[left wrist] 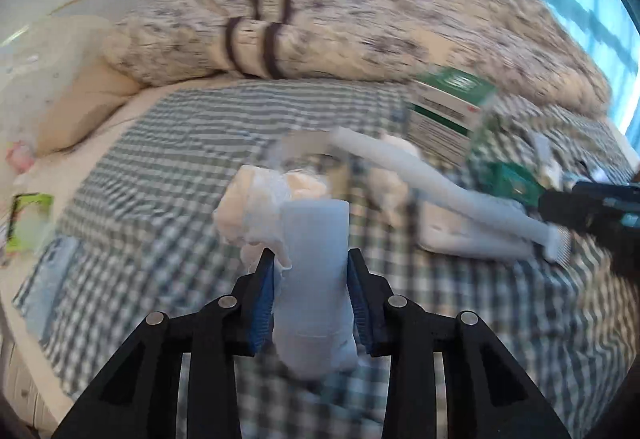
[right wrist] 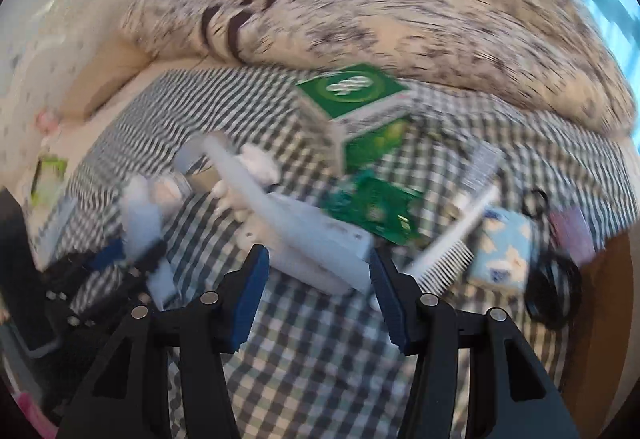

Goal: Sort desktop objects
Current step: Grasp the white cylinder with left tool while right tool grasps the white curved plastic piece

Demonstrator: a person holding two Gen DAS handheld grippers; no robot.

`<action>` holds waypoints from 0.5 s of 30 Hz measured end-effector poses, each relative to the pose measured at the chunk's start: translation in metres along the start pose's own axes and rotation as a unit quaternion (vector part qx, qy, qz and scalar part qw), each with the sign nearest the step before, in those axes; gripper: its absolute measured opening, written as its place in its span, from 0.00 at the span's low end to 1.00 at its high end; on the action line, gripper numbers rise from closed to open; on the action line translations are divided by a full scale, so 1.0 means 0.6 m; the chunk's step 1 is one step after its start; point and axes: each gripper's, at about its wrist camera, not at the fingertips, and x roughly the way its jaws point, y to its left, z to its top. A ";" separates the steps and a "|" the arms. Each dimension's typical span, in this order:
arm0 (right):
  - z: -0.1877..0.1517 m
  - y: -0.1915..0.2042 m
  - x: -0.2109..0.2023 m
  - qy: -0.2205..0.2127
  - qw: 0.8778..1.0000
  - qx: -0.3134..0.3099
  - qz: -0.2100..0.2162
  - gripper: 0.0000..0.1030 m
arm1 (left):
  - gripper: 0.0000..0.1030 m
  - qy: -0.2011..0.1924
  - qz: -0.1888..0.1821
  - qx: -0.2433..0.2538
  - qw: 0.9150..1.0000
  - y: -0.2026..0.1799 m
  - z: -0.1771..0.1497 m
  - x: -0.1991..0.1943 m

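My left gripper (left wrist: 310, 257) is shut on a pale blue tube (left wrist: 314, 279), held upright above the checked sheet (left wrist: 160, 167). The same tube (right wrist: 140, 215) appears at the left of the right wrist view. My right gripper (right wrist: 319, 255) is open, its jaws on either side of the near end of a flat white box (right wrist: 320, 243), nothing gripped. A long white stick-like object (right wrist: 240, 179) lies across that box. A white comb (right wrist: 452, 243) lies just right of the right fingers. Both views are motion-blurred.
A green and white carton (right wrist: 352, 99) stands behind a green card (right wrist: 372, 207). A light blue patterned pack (right wrist: 504, 251) and a black cable (right wrist: 552, 279) lie at the right. Crumpled white cloth (left wrist: 256, 199) lies behind the tube. A mottled blanket (left wrist: 360, 19) bounds the far side.
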 end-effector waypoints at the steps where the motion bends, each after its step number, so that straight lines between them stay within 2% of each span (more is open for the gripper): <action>1: 0.006 0.016 0.015 0.007 1.000 -0.017 0.008 0.51 | 0.34 0.004 0.000 -0.014 1.000 0.012 0.002 0.003; 4: 0.018 0.044 0.062 0.022 0.999 -0.048 -0.008 0.51 | 0.34 0.007 0.000 -0.029 1.000 0.027 0.001 0.006; 7: 0.023 0.035 0.106 0.042 0.998 -0.048 -0.004 0.50 | 0.34 0.008 -0.001 -0.028 1.000 0.026 0.003 0.007; 9: 0.024 0.026 0.122 0.047 0.998 -0.045 -0.017 0.49 | 0.34 0.008 -0.002 -0.024 1.000 0.025 0.003 0.009; 10: 0.024 0.022 0.126 0.043 0.997 -0.048 -0.034 0.39 | 0.34 0.008 -0.003 -0.022 1.000 0.025 0.003 0.008; 11: 0.023 0.019 0.127 0.044 0.997 -0.050 -0.048 0.21 | 0.34 0.008 -0.006 -0.022 1.000 0.026 0.005 0.007; 12: 0.022 0.015 0.127 0.045 0.996 -0.049 -0.055 0.14 | 0.34 0.009 -0.008 -0.022 1.000 0.026 0.006 0.008; 14: 0.018 -0.001 0.121 0.045 0.997 -0.038 -0.046 0.06 | 0.34 0.009 -0.010 -0.025 1.000 0.025 0.005 0.006; 15: 0.019 -0.005 0.115 0.042 0.998 -0.032 -0.040 0.06 | 0.34 0.009 -0.011 -0.026 1.000 0.025 0.005 0.006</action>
